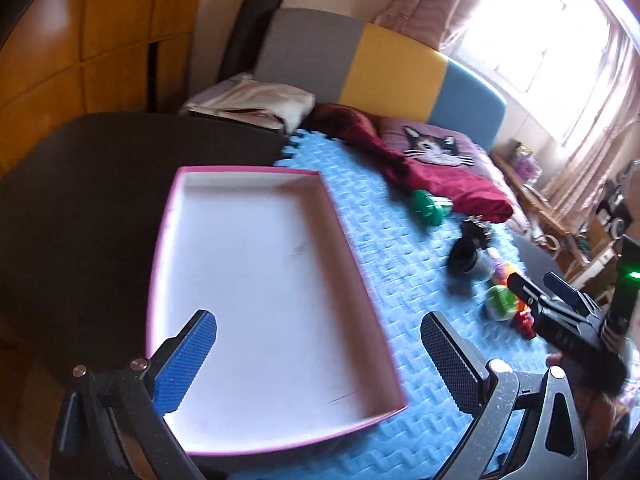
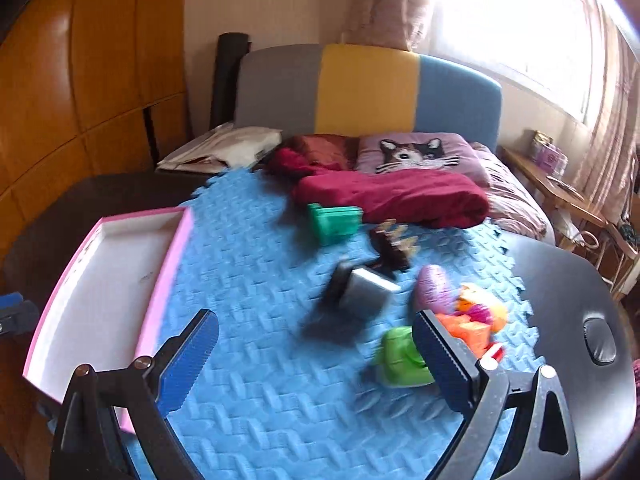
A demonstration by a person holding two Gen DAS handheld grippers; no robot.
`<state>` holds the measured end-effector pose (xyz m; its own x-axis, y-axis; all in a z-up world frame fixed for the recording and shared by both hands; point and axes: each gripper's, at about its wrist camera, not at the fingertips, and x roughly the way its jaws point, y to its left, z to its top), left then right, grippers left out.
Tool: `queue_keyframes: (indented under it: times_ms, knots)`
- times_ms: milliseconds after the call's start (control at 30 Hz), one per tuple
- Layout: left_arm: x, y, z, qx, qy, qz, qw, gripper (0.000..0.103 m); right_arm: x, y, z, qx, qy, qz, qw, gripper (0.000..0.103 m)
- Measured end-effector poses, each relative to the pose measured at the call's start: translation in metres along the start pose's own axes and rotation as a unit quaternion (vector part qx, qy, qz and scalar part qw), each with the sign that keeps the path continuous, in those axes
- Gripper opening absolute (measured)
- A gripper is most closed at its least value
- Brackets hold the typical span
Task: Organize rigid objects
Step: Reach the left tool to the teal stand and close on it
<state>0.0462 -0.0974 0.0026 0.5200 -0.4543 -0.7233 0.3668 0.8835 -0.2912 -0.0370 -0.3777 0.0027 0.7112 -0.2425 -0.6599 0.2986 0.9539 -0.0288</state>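
On my left, the left gripper (image 1: 318, 364) hangs spread wide over the pink-rimmed tray (image 1: 256, 280), holding nothing. My right gripper (image 2: 316, 364) also gapes empty above the blue foam mat (image 2: 260, 264), toy pile (image 2: 464, 320) just beyond its right finger.

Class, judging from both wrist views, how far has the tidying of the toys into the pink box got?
Done: nothing; the pink box holds no toys. In hand: nothing; the left gripper and right gripper are both open. Left: the green block, the black and silver piece and the other toys, all on the blue mat.
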Motion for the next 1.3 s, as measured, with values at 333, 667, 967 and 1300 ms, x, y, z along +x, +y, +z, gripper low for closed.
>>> queue_keyframes:
  times_ms: [333, 667, 967, 1300]
  knots:
    - [0.062, -0.065, 0.046, 0.044, 0.057, -0.018, 0.9972, 0.103, 0.018, -0.108, 0.000, 0.081, -0.025, -0.044, 0.995, 0.099]
    - [0.148, -0.152, 0.083, 0.254, 0.059, 0.071, 0.9629, 0.103, 0.016, -0.125, 0.000, 0.127, -0.018, -0.033, 0.991, 0.099]
    - [0.209, -0.201, 0.113, 0.356, 0.061, 0.051, 0.9310, 0.089, 0.014, -0.141, 0.000, 0.169, -0.015, -0.013, 0.985, 0.099]
    - [0.261, -0.231, 0.113, 0.456, 0.091, 0.038, 0.8844, 0.065, 0.015, -0.153, -0.003, 0.205, -0.011, 0.003, 0.979, 0.099]
